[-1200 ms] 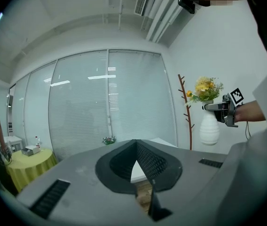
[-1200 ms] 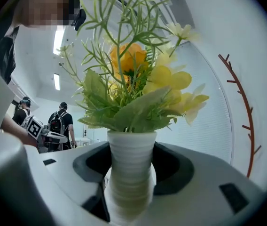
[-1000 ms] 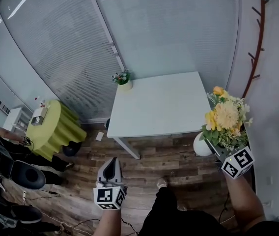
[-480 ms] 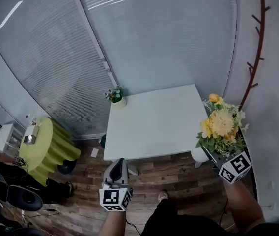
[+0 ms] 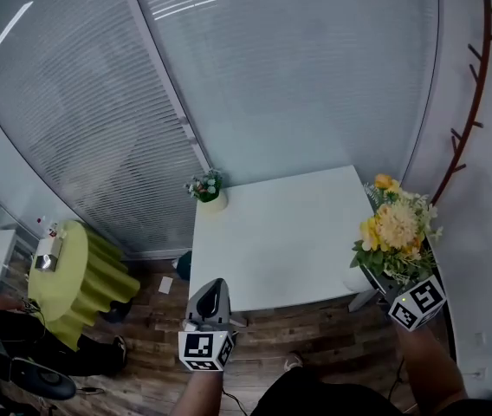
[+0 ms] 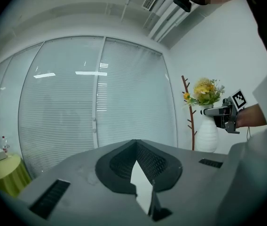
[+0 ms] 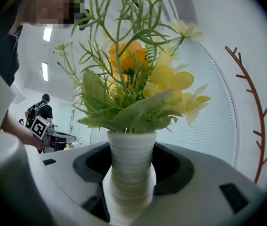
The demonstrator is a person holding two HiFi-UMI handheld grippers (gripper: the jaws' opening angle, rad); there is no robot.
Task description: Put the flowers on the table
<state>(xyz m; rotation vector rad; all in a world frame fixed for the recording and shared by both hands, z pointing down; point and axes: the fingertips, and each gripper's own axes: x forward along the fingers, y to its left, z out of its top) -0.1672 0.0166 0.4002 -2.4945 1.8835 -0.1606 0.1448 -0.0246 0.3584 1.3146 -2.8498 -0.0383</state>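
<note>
Flowers (image 5: 395,230) in their white vase (image 7: 130,166), grasped by your right gripper (image 7: 131,192) near the desk (image 5: 272,232); left gripper (image 6: 136,142) clenched, empty.

The white vase (image 7: 129,166) is ribbed and matt, the white table (image 5: 272,241) smooth, the floor (image 5: 324,323) grained wood planks, the green tablecloth (image 5: 99,276) soft cloth.

no words, brands or numbers can be read anywhere. the only printed signs are black-and-white square markers, without letters, on the cube of the left gripper (image 5: 212,289) and the cube of the right gripper (image 5: 374,277), both at the near edge of the bench (image 5: 272,232).
</note>
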